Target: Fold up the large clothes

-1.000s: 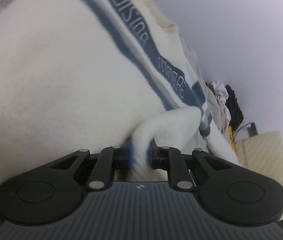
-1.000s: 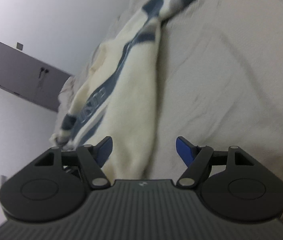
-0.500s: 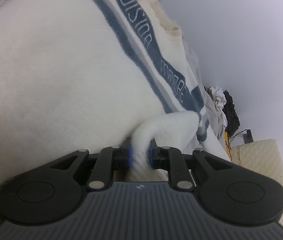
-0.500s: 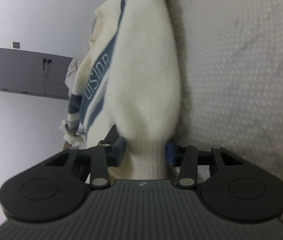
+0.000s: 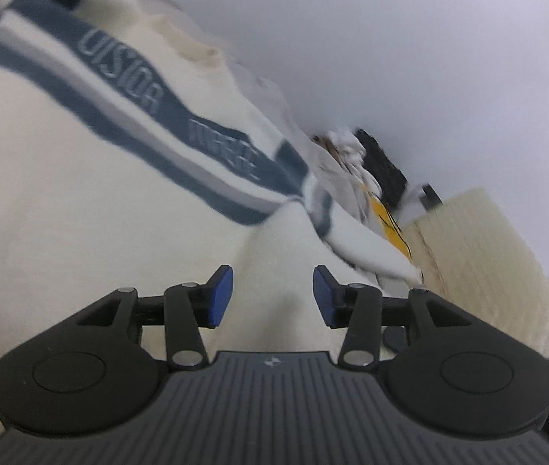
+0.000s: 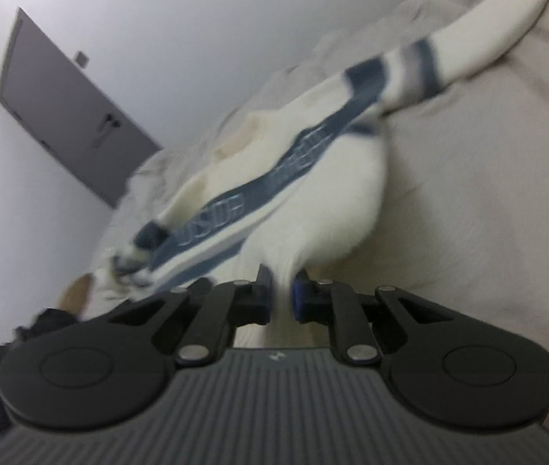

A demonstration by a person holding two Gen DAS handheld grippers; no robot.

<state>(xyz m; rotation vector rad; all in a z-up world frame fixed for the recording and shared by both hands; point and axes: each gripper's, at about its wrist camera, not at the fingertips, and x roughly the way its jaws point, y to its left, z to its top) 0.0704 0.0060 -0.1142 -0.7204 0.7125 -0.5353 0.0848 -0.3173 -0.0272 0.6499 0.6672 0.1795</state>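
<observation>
We see both views in soft, even indoor light, fairly bright, with no glare and only faint shadows under the cream sweater (image 6: 313, 209) where it lies on the bed (image 6: 468, 178). Motion blur smears both views: the lettering on the blue stripe (image 5: 127, 77) is only partly legible. Fisheye distortion bends the door (image 6: 69, 108) and darkens the corners. The black gripper bodies close to the lens stay fairly sharp.

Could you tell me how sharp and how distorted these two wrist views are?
Left wrist view: the white sweater and its blue stripe are motion-smeared; gripper body stays crisp. Right wrist view: sweater and grey bed cover equally soft; fisheye bends the door, corners vignette dark.
</observation>
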